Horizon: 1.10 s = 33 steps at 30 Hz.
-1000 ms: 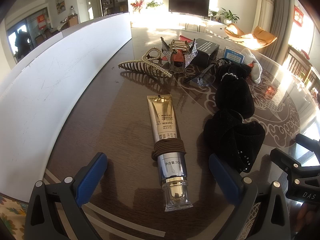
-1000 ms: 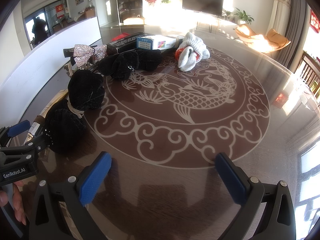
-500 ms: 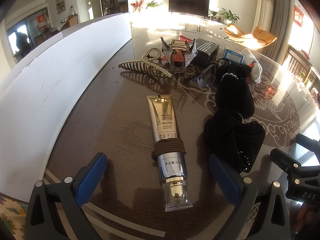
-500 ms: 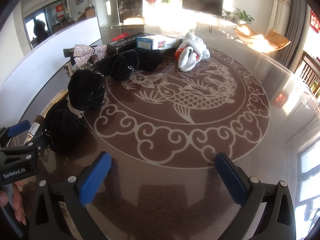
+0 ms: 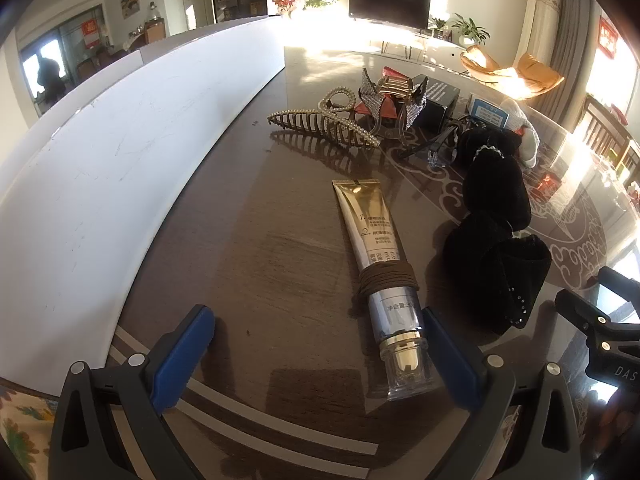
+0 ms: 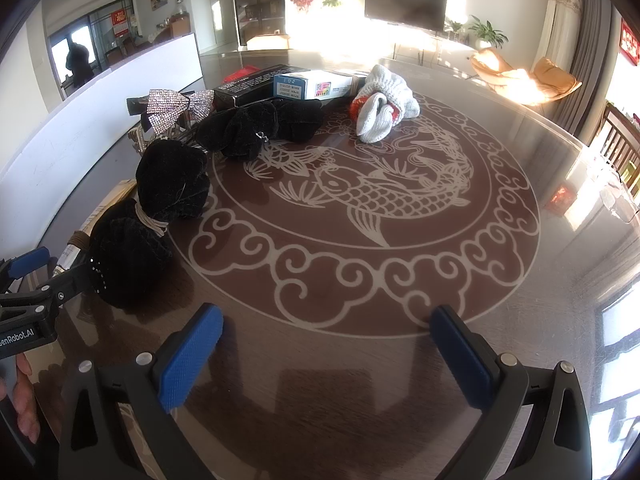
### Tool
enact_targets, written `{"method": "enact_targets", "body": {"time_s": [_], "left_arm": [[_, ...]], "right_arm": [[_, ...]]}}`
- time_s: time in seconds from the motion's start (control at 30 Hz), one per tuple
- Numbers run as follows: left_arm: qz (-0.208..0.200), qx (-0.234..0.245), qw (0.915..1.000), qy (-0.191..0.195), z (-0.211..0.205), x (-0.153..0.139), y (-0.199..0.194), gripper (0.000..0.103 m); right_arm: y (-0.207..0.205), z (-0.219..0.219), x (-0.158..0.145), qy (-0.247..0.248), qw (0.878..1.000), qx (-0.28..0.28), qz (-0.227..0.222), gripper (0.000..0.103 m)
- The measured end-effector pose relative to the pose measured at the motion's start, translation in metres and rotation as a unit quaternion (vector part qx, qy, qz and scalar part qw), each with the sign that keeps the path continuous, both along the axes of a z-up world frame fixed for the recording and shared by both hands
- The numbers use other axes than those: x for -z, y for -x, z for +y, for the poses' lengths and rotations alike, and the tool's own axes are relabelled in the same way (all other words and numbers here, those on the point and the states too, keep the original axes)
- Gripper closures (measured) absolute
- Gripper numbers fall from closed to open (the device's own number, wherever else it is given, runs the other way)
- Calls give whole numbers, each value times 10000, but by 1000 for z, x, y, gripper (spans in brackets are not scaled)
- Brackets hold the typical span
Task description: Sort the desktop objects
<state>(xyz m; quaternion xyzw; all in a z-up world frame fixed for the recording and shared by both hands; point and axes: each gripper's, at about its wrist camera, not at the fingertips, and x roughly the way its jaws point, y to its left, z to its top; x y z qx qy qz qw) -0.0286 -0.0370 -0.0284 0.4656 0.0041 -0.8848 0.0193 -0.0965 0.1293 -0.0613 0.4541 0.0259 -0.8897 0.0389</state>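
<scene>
A gold and silver cosmetic tube (image 5: 376, 256) lies on the dark table (image 5: 260, 264), with a brown hair tie (image 5: 386, 282) wound around it. Its clear cap sits just inside the right finger of my left gripper (image 5: 316, 340), which is open and holds nothing. Right of the tube lies a black velvet bow (image 5: 496, 240), also seen in the right wrist view (image 6: 160, 208). My right gripper (image 6: 324, 344) is open above the table's fish pattern with nothing between its fingers. Farther back lie a gold claw clip (image 5: 320, 120) and a rhinestone bow clip (image 6: 180, 104).
A white panel (image 5: 120, 140) runs along the table's left side. At the back are a black scrunchie (image 6: 256, 128), a black box (image 6: 256, 82), a blue-white box (image 6: 312, 86) and a white knitted glove (image 6: 384, 108). A hand (image 6: 24, 400) holds the left gripper.
The left gripper has shifted to the left, so the tube now lies toward its right finger instead of midway. The right wrist view is unchanged.
</scene>
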Motion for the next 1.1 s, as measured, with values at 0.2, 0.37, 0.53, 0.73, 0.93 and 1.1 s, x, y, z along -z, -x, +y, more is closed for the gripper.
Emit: {"method": "enact_targets", "body": {"time_s": [0.2,0.37,0.53,0.73,0.93,1.1], "left_arm": [[-48,490,9988,5,16,-7,17,30],[-71,583,9980,-215,15,-15,15,75],[90,373,9984,-410,-2,-21,-9,75],[259,256,9981,-490,-9,-39,-27,75],[476,234,9974,-480,-22,-57,-48,75],[622,154,9951,-750,-28,-66,-59,75]], "right_arm": [[1,-1,0,-8,10000,0,-4,0],[0,-1,0,19,10000,-12,-8,0],[-3,2,-24,1053,9937,-380,67,0],[38,-62,-35,1156,9861,-1151,-310,0],[55,-86,-18,810,9843,-1491,-490,68],[37,-66,-23,643,9842,-1588,-455,68]]}}
